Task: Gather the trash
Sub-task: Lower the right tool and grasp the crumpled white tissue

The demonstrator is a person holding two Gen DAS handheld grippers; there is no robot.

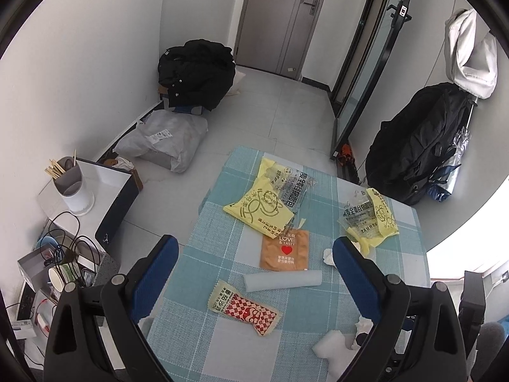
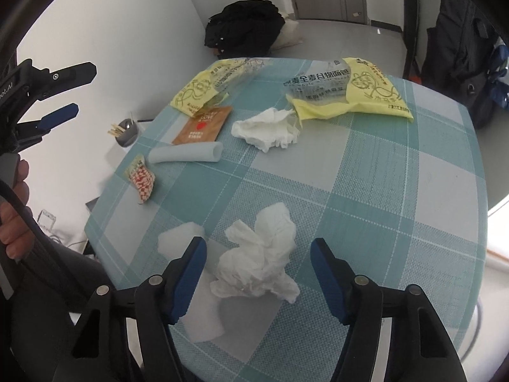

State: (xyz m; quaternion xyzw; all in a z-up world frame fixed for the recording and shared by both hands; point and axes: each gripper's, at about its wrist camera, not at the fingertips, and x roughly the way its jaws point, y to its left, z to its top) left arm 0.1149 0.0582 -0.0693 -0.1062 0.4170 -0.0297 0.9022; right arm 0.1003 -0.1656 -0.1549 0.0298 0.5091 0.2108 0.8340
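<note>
You are at the pick-up step: your right tool [image 2: 257,273] hangs low over the checked tabletop [image 2: 366,191] with its pads spread either side of the nearest crumpled tissue [image 2: 259,256], which lies between them with neither pad visibly pressing on it. The next move, as I judge it, calls for closing on the tissue's bulk and lifting it clear. Your left tool [image 1: 254,273] is spread too and empty, hovering above the red-checked sauce sachet [image 1: 245,310] and the pale blue tube [image 1: 283,280]. The right wrist view shows a second tissue [image 2: 267,129] by the yellow bread bags [image 2: 350,95] and your hand [image 2: 12,210] on the left tool's handle; the left wrist view shows the floor [image 1: 270,111], a black coat [image 1: 197,73] and a grey parcel [image 1: 162,140], but no bin.
</note>
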